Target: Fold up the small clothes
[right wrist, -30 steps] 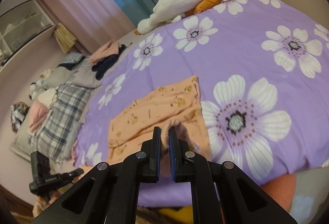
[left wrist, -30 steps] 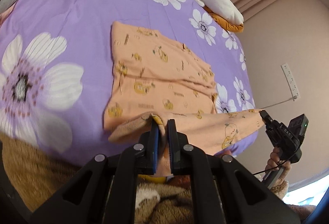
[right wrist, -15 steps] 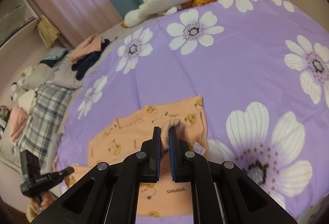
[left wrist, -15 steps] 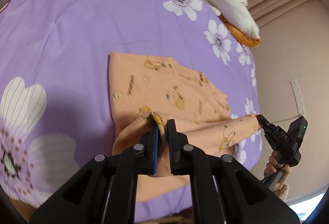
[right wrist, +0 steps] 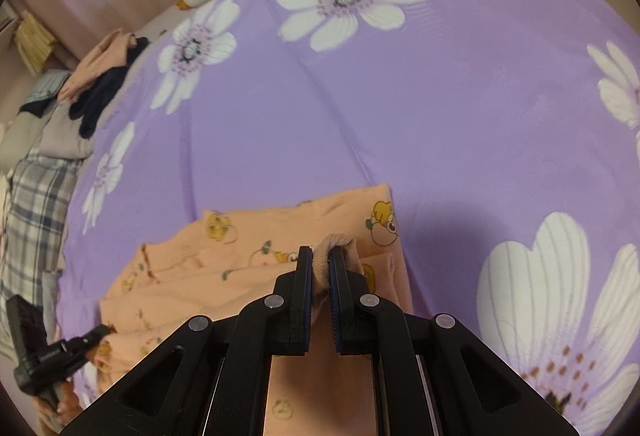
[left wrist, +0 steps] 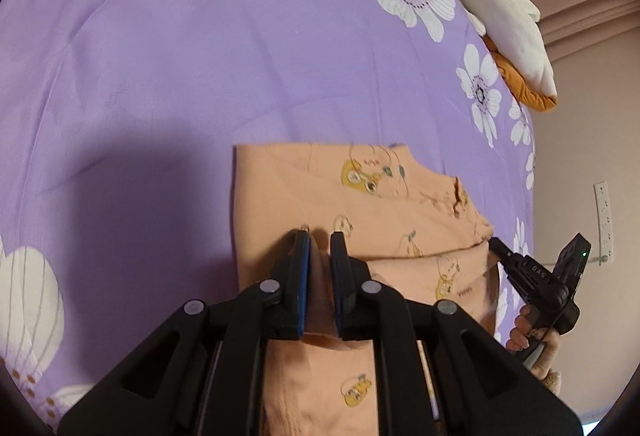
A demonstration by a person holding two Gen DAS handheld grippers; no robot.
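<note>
Garment (left wrist: 360,196): small peach knit piece with cartoon prints, lying on the purple flowered bedspread (left wrist: 200,56). Far part lies flat on the bed; near edge is lifted and doubled over it, one corner in each of my grippers.

Left gripper (left wrist: 319,248): fabric sits between the pads, a fold running down the gap. Jaws are just starting to open, gap narrow; the cloth has not dropped out. I read this as the beginning of the release.

Right gripper (right wrist: 320,256): pressed together, pinching a bunched corner of the same edge; a nub of fabric pokes out above the tips. It also shows at the right edge of the left view, tip on the cloth.

Handling notes, my judgement:
- Light, thin, limp. No stiffness; the span between my two grips sags and wrinkles, see the creases near the right-hand corner.
- Not fragile, not slippery; knit surface should hold well in rubber pads.
- Stretchy, so uneven pull will skew the fold line.
- Best holds are hems and corners, both layers together, with the two grips kept well apart so the edge stays taut.

Fold stage: carried edge appears nearly over the far edge. A white plush (left wrist: 500,8) lies well apart, at the far side of the bed.
</note>
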